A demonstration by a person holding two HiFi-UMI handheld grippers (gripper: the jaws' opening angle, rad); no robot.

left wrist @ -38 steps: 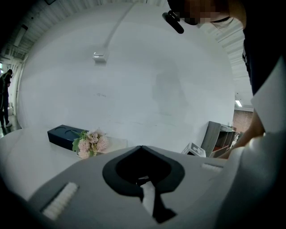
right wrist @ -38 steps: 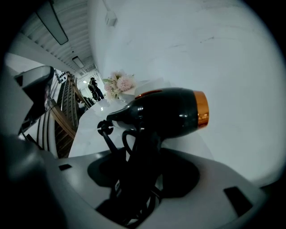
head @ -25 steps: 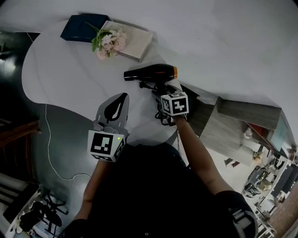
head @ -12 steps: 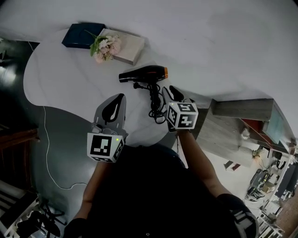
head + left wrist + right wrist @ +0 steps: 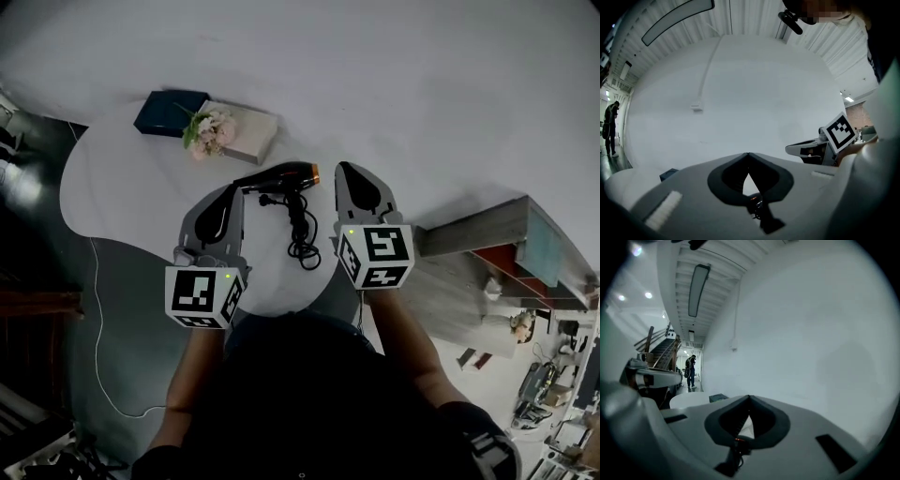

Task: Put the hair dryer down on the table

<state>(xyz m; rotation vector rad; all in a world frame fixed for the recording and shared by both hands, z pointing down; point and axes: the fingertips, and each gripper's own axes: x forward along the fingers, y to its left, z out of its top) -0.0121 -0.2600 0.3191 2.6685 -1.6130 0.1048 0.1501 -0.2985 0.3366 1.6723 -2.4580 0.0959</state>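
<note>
far left, a thin white cable (image 5: pixel 94 300) trails over the dark floor. the white table (image 5: pixel 112 192) has a dark blue box (image 5: pixel 170 111) at its far edge. next to the box, pink flowers (image 5: pixel 210 129) lie on the end of a pale book (image 5: pixel 253 134). the left gripper (image 5: pixel 234 191) hovers over the near side of the table. in the left gripper view the left gripper (image 5: pixel 748 153) has its jaws pressed together, tips meeting, with nothing in them. just right of it the hair dryer (image 5: pixel 281 175) lies on its side on the table. it is black, orange at its right end, and free of both tools. its cord (image 5: pixel 301 239) is bunched toward the near edge. the right gripper (image 5: pixel 345 171) sits just beside that orange end, clear of it. in the right gripper view the right gripper (image 5: pixel 749 396) is clenched tight on nothing. further right, off the table, stands grey wooden furniture (image 5: pixel 469 234).
</note>
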